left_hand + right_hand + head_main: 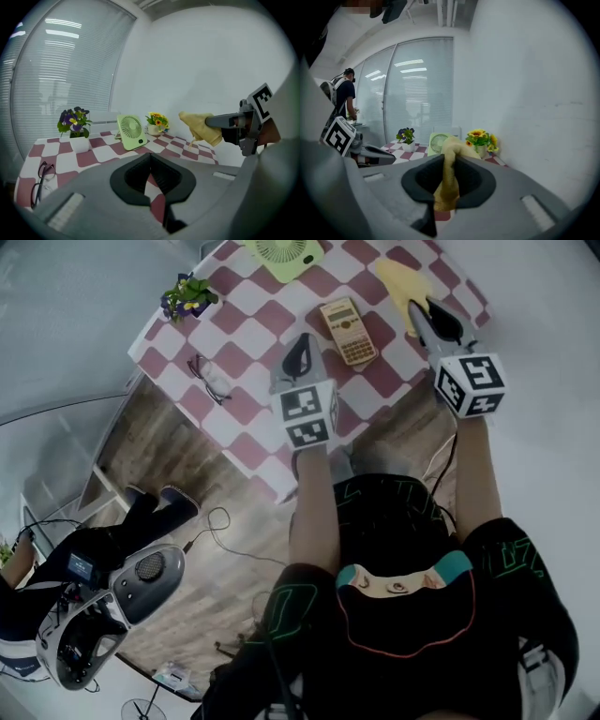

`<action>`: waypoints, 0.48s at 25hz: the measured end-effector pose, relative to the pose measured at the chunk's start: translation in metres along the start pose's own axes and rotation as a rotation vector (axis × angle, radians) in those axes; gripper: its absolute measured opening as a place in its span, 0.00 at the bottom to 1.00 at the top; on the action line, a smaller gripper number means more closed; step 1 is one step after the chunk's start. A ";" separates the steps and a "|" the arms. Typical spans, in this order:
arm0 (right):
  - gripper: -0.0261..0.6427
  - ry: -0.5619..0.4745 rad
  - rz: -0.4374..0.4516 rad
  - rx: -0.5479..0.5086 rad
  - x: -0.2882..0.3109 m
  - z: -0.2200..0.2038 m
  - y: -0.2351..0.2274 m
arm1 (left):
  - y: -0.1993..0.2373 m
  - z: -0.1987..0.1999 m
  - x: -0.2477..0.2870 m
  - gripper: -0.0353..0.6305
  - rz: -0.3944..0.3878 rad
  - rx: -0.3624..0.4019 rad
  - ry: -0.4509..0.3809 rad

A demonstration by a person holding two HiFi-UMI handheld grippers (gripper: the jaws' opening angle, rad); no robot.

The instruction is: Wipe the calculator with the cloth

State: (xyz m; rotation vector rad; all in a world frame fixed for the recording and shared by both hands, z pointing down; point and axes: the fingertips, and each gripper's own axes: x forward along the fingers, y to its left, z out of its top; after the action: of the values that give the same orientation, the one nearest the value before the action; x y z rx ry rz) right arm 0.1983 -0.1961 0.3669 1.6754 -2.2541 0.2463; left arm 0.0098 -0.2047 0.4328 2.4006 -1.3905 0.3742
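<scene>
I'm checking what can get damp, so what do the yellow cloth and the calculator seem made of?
The yellow cloth looks like soft matte fabric, possibly microfibre: it hangs limp and folded from the right gripper. The calculator is likely hard plastic, tan: flat, rigid, rows of moulded keys.
</scene>
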 end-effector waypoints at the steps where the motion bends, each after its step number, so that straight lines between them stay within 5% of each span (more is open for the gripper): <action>1: 0.13 0.013 0.034 -0.034 0.010 0.001 0.004 | 0.002 -0.002 0.002 0.07 0.010 -0.012 0.005; 12: 0.13 0.177 0.425 -0.461 0.096 -0.042 0.062 | 0.011 -0.026 0.000 0.07 0.118 -0.080 0.030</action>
State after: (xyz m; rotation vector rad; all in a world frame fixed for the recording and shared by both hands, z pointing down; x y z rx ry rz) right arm 0.1204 -0.2499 0.4437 0.9061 -2.2841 -0.0326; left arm -0.0012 -0.1990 0.4580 2.2470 -1.5090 0.3757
